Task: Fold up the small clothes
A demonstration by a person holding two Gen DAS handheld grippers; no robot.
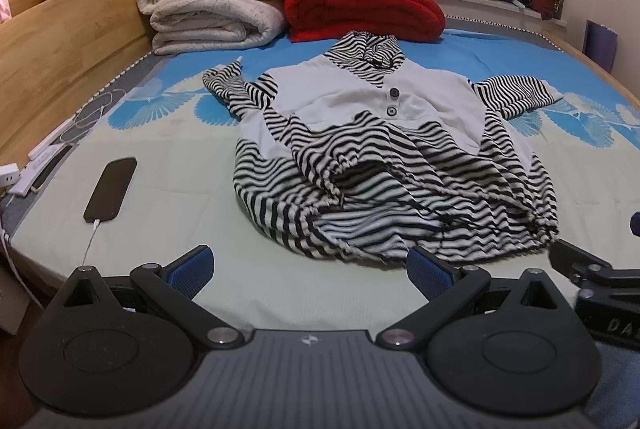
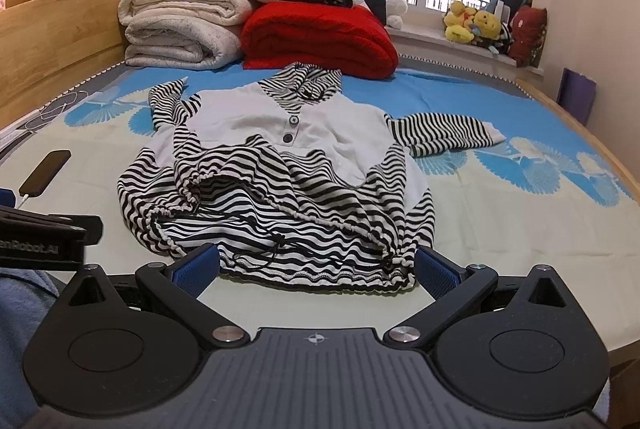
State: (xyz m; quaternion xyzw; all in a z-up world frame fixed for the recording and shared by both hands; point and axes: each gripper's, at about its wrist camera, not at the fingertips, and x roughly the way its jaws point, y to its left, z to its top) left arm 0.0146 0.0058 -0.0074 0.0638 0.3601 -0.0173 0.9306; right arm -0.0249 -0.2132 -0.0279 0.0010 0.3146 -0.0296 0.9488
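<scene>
I am holding both tongs, left gripper [image 1: 310, 271] and right gripper [image 2: 316, 269], spread apart and empty just short of the black-and-white striped hooded top with white chest panel [image 2: 280, 165]; I am judging its loose black drawstring [image 2: 276, 247] at the near hem likely to snag a finger.

Left gripper [image 2: 48, 237] side, seen from the right wrist: "enRobot.AI", cut off at the frame edge.
Right gripper [image 1: 600, 293] body, seen from the left wrist: "DA", the rest out of frame.
Elsewhere: nothing legible.

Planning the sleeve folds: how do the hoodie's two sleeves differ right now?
The right-hand sleeve lies stretched straight out from the hoodie, flat on the bed; the left-hand sleeve is crumpled and doubled back against the body. Both are black-and-white striped, untouched by either gripper.
</scene>
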